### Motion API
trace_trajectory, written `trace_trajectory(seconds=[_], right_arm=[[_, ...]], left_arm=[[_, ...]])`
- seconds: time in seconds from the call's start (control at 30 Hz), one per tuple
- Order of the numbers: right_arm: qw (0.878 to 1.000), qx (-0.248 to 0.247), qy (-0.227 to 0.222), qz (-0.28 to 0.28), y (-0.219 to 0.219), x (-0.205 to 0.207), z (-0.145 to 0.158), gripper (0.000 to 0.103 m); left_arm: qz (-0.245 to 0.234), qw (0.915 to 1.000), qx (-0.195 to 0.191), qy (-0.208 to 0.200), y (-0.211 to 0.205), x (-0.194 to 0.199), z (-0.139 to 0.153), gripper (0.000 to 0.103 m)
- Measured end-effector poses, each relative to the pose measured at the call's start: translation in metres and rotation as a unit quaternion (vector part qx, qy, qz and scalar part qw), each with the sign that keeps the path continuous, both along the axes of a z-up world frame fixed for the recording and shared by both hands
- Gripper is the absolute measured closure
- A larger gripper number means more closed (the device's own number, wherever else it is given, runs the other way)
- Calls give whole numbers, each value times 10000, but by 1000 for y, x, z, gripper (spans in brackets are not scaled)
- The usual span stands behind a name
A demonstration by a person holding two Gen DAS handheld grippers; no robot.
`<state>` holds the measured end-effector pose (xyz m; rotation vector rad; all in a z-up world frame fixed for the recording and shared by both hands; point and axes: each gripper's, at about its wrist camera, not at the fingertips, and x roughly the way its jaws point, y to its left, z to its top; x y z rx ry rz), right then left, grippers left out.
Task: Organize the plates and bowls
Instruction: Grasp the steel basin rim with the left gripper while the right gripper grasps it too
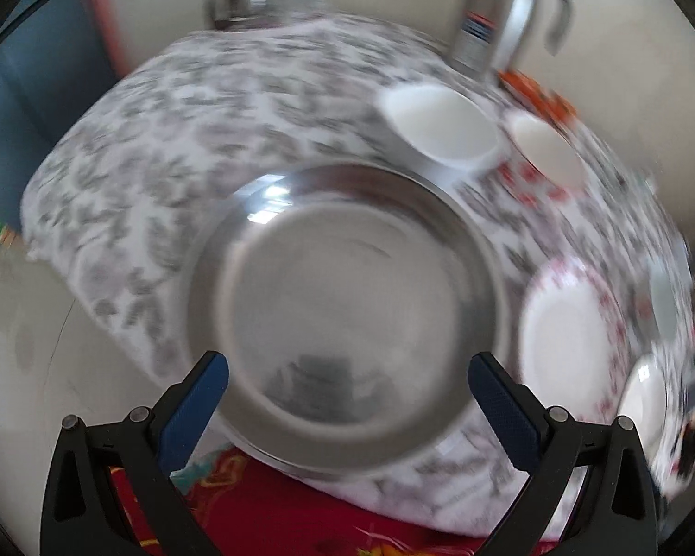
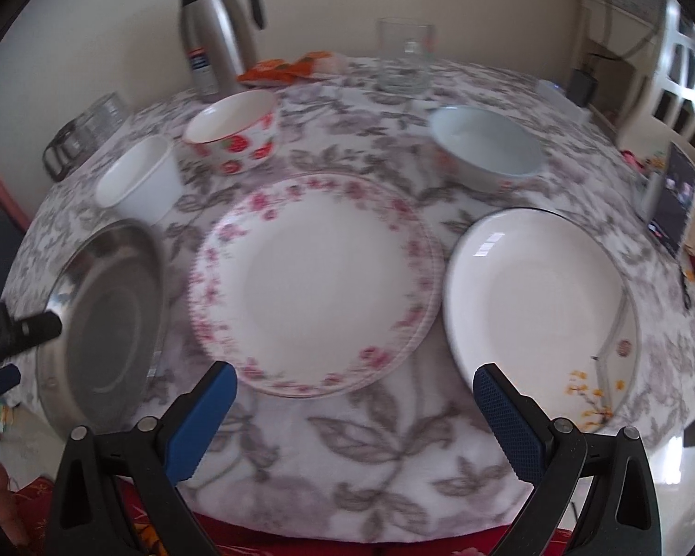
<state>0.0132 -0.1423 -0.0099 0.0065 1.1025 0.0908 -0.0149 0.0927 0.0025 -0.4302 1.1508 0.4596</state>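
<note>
Both grippers' jaws gape wide, empty; steel plate (image 1: 347, 310) seemingly lies flat, blurred.

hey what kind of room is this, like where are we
Probably a home dining area: a round table under a leaf-print cloth, set with a floral plate and a strawberry bowl, and a steel thermos jug by the wall.

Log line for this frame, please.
left gripper: open, over steel plate | right gripper: open, near floral plate | nothing held
</note>
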Motion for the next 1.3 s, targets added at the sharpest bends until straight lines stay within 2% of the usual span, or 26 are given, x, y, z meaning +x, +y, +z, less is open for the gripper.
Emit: trace_trajectory(seconds=[0.17, 0.3, 0.4, 0.5, 0.57, 0.63, 0.73, 0.97, 1.1, 1.2, 1.3], right_arm=[[9992, 314, -9, 264, 28, 2, 0, 0], [9973, 592, 31, 434, 51, 4, -1, 0], [9952, 774, 49, 595, 67, 6, -4, 0], [9939, 816, 61, 733, 82, 7, -7, 2], [9927, 859, 87, 841, 90, 9, -10, 8], [9911, 938, 150, 930, 97, 12, -15, 18], [9884, 1105, 297, 1000, 103, 15, -21, 24], [9847, 1371, 612, 890, 103, 24, -35, 52], [9821, 1500, 782, 823, 100, 30, -43, 69], [9819, 1507, 797, 828, 101, 33, -45, 77], [9825, 1448, 795, 860, 103, 35, -48, 85]], left_arm=[[684, 9975, -181, 35, 44, -9, -5, 0], [988, 9943, -386, 89, 68, -15, -13, 0], [1266, 9911, -392, 148, 84, -18, -17, 0], [1418, 9885, -492, 168, 97, -17, -24, 0], [1488, 9873, -517, 207, 104, -16, -29, 0], [1530, 9866, -532, 219, 110, -14, -33, 0], [1546, 9855, -666, 223, 116, -12, -40, 0], [1332, 9864, -913, 294, 115, -2, -51, 2], [1223, 9872, -968, 320, 113, 4, -55, 16], [1184, 9863, -1091, 362, 114, 7, -62, 34], [1208, 9860, -1061, 450, 116, 9, -67, 41]])
